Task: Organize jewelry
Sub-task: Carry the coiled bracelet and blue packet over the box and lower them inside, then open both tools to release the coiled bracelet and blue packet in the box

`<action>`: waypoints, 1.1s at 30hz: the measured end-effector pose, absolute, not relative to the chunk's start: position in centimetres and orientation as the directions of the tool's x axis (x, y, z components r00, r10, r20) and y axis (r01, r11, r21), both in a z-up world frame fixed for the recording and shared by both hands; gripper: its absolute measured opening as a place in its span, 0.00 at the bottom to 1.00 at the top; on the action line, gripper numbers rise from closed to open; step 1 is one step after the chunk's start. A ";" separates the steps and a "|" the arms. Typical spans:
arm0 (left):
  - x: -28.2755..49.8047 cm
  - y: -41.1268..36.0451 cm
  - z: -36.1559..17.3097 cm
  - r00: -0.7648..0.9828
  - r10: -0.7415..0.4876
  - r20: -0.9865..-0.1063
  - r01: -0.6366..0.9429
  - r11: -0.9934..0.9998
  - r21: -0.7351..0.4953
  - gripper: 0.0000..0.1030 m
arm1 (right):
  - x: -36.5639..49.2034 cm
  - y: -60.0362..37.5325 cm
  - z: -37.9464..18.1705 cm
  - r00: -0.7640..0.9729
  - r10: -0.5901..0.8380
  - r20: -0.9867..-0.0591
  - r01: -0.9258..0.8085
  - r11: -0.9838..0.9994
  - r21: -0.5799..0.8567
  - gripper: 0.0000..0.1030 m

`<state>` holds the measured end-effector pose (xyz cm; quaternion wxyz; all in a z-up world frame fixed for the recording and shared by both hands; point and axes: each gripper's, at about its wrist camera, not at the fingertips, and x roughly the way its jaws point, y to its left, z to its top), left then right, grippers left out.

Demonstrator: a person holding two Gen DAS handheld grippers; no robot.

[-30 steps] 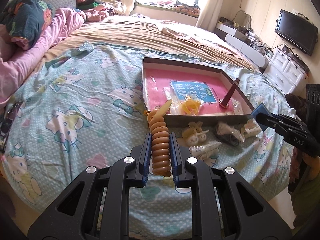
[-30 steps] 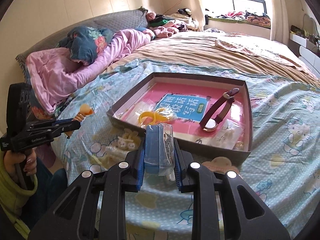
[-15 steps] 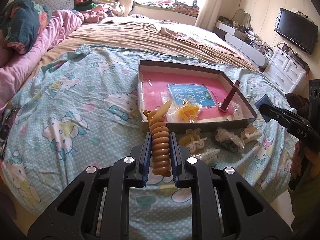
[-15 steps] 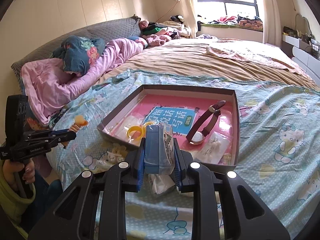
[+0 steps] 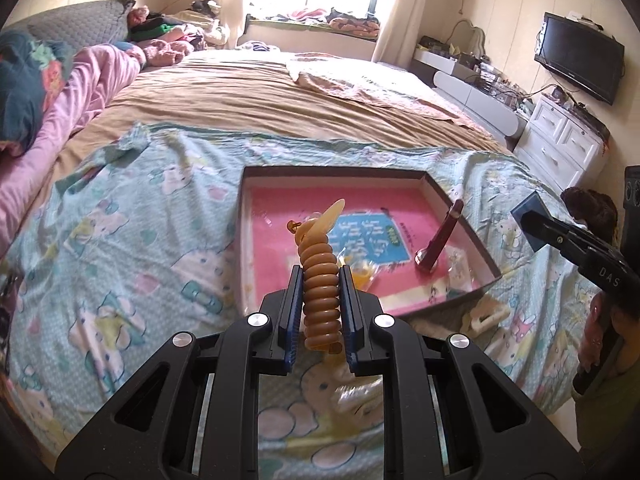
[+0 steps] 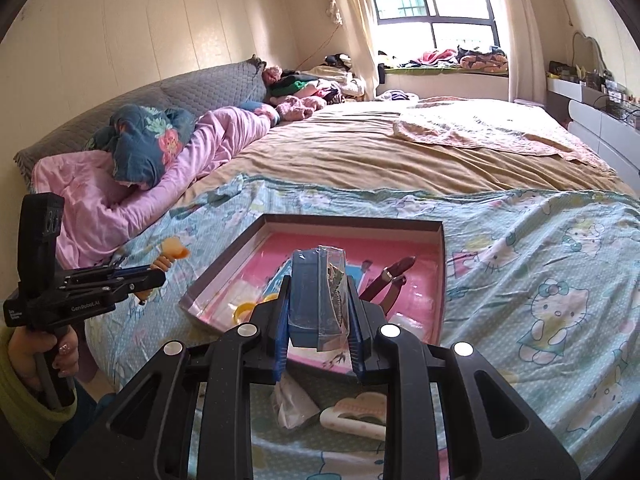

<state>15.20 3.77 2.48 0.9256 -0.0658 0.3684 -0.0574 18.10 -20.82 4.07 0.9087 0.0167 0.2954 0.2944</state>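
Note:
My left gripper (image 5: 320, 280) is shut on an amber spiral hair tie (image 5: 320, 280) with a pale charm, held above the near edge of the brown tray (image 5: 336, 172). My right gripper (image 6: 320, 300) is shut on a blue card packet in clear plastic (image 6: 316, 300), held over the tray's near edge (image 6: 352, 222). The tray has a pink lining with a blue card, a dark red watch (image 5: 440, 240) and a yellow item (image 5: 360, 276). The right gripper shows in the left wrist view (image 5: 532, 224), and the left gripper shows in the right wrist view (image 6: 160, 272).
The tray lies on a blue Hello Kitty sheet (image 5: 120, 220) on a large bed. A cream hair clip (image 6: 360, 416) and a clear packet (image 6: 292, 404) lie on the sheet before the tray. Pink bedding (image 6: 140, 200) lies at the left. White drawers (image 5: 560, 152) stand at the right.
Both grippers have moved forward and up toward the tray, each keeping its item. The loose items in front of the tray have slipped below and partly behind the fingers.

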 end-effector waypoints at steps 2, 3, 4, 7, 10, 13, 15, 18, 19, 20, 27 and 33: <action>15.8 3.5 2.6 0.722 -0.161 -0.673 0.062 0.984 -0.169 0.10 | 18.4 -21.1 4.2 0.658 0.538 -0.526 -0.519 0.831 0.201 0.22; 16.1 3.4 2.6 0.721 -0.165 -0.673 0.065 0.983 -0.172 0.10 | 18.5 -21.2 4.2 0.661 0.537 -0.524 -0.516 0.832 0.202 0.22; 16.3 3.3 2.6 0.720 -0.169 -0.673 0.068 0.982 -0.174 0.10 | 18.6 -21.3 4.3 0.664 0.536 -0.522 -0.514 0.834 0.202 0.22; 17.1 2.8 2.6 0.719 -0.177 -0.672 0.078 0.982 -0.174 0.10 | 19.1 -21.6 4.4 0.669 0.529 -0.523 -0.505 0.839 0.203 0.22; 17.8 2.4 2.6 0.718 -0.195 -0.668 0.092 0.978 -0.186 0.10 | 19.4 -21.8 4.4 0.674 0.523 -0.522 -0.498 0.843 0.201 0.22; 18.7 2.3 2.1 0.705 -0.237 -0.668 0.105 0.967 -0.233 0.10 | 19.7 -21.9 4.2 0.675 0.519 -0.523 -0.492 0.846 0.204 0.22; 19.2 1.9 1.8 0.701 -0.230 -0.675 0.105 0.970 -0.221 0.10 | 19.9 -21.8 4.1 0.676 0.516 -0.526 -0.488 0.848 0.204 0.22; 19.7 1.4 1.3 0.691 -0.239 -0.682 0.117 0.968 -0.221 0.10 | 20.1 -21.9 3.8 0.675 0.511 -0.532 -0.481 0.852 0.207 0.22; 19.9 1.1 1.1 0.687 -0.242 -0.685 0.121 0.968 -0.220 0.10 | 20.2 -21.9 3.6 0.675 0.509 -0.535 -0.476 0.854 0.211 0.22; 20.0 1.0 1.0 0.685 -0.243 -0.687 0.124 0.968 -0.219 0.10 | 20.2 -22.0 3.4 0.674 0.508 -0.537 -0.473 0.854 0.215 0.22; 20.6 -0.1 -0.3 0.671 -0.262 -0.693 0.157 0.965 -0.212 0.10 | 20.6 -22.1 2.2 0.666 0.492 -0.561 -0.453 0.864 0.220 0.22; 20.8 -1.4 -1.6 0.647 -0.296 -0.703 0.198 0.955 -0.220 0.10 | 20.9 -21.9 1.3 0.653 0.478 -0.587 -0.443 0.870 0.216 0.22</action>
